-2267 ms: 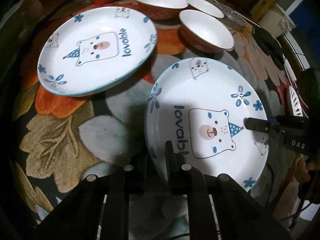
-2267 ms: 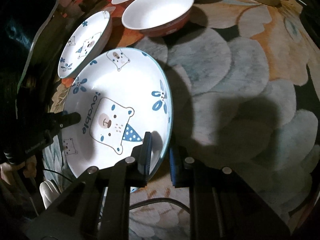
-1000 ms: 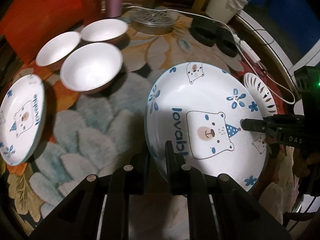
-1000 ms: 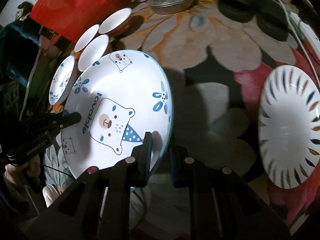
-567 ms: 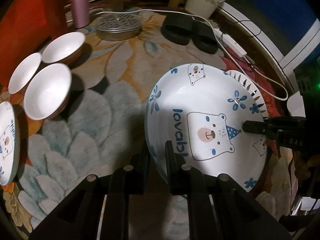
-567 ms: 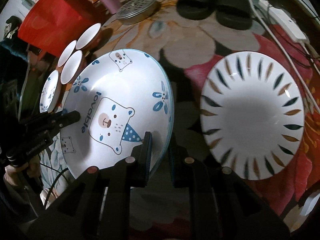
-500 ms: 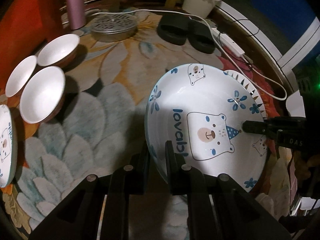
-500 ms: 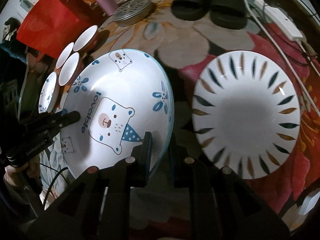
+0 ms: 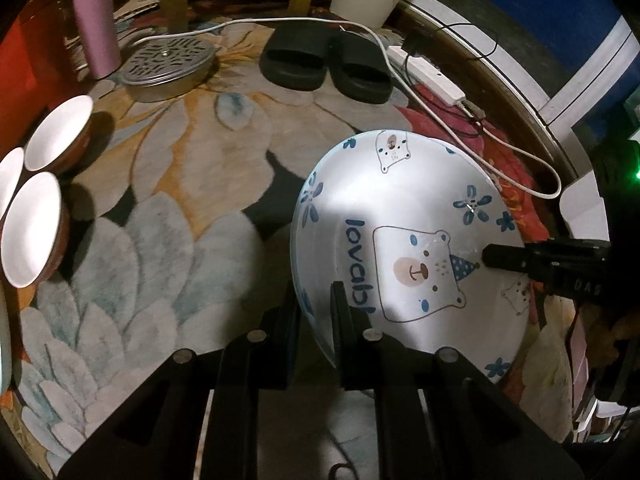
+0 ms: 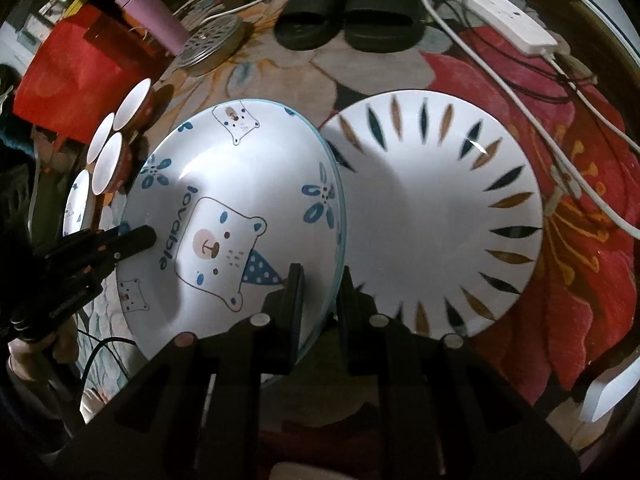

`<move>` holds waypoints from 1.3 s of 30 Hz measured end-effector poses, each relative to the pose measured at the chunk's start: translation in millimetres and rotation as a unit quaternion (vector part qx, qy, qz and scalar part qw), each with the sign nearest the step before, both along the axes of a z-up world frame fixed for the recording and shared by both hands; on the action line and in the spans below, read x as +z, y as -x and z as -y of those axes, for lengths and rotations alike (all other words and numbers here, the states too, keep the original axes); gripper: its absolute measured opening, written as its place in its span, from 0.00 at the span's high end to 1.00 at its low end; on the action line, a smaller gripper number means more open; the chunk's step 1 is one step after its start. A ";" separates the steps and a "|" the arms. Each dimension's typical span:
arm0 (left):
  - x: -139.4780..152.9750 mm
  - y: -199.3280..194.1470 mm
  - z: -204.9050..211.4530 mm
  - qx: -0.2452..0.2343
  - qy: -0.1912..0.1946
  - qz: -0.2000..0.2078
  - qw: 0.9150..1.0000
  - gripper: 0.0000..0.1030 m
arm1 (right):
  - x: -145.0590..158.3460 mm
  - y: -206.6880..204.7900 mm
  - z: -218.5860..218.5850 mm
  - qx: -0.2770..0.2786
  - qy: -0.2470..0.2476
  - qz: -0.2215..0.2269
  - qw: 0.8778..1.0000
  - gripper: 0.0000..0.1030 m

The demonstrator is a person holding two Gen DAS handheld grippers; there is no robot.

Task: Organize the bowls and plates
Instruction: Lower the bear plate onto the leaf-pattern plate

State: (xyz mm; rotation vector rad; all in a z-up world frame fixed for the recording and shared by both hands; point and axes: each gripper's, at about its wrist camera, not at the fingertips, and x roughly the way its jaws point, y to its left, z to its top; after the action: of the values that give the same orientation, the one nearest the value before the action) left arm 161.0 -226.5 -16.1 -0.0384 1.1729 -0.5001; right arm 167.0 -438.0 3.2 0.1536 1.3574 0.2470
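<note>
Carrying the bear plate (image 10: 224,216) between two grippers, each pinching an opposite rim, is the step in hand. The left gripper (image 9: 314,312) is clamped on the rim near the word "lovable"; the right gripper (image 10: 322,284) is clamped on the rim beside the bear's party hat. The plate hangs above the flowered carpet (image 9: 160,208), tilted slightly, its edge overlapping the leaf-pattern plate (image 10: 440,216) in the right wrist view.

Judging from the task, that leaf-pattern plate looks like the place to stack it. To do this well, both hands should travel together so the rim is neither twisted nor pulled apart. Level the plate, centre it over the lower one, then sink slowly until the bases meet before either grip loosens. Releasing one side early would likely let it tip and clatter.

The white cable (image 10: 500,80) runs close by; keep clear of it. Three bowls (image 9: 32,228) sit well apart to the left.
</note>
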 end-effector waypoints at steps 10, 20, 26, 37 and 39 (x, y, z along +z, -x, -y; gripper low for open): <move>-3.4 -9.8 47.0 -0.018 0.008 -0.003 1.000 0.87 | -5.0 -0.7 45.5 -0.042 0.005 -0.010 0.999 0.84; -10.2 -20.0 93.7 -0.039 0.008 -0.006 0.999 0.87 | -12.0 -0.1 89.2 -0.079 0.010 -0.019 0.997 0.84; -15.6 -26.2 112.8 -0.046 0.001 -0.008 0.999 0.87 | -18.0 -5.5 108.0 -0.093 0.014 -0.020 0.995 0.84; -25.3 -32.0 125.4 -0.048 -0.021 -0.009 0.999 0.87 | -28.3 -21.4 115.6 -0.079 0.034 -0.018 0.996 0.84; -25.2 -33.7 128.1 -0.048 -0.026 -0.006 0.999 0.87 | -30.7 -24.1 116.4 -0.078 0.034 -0.019 0.996 0.84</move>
State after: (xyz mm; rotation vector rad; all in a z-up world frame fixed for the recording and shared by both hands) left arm 194.7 -354.6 -41.2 0.0591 1.2038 -0.5539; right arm 191.0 -554.4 -27.4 0.2068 1.3828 0.0678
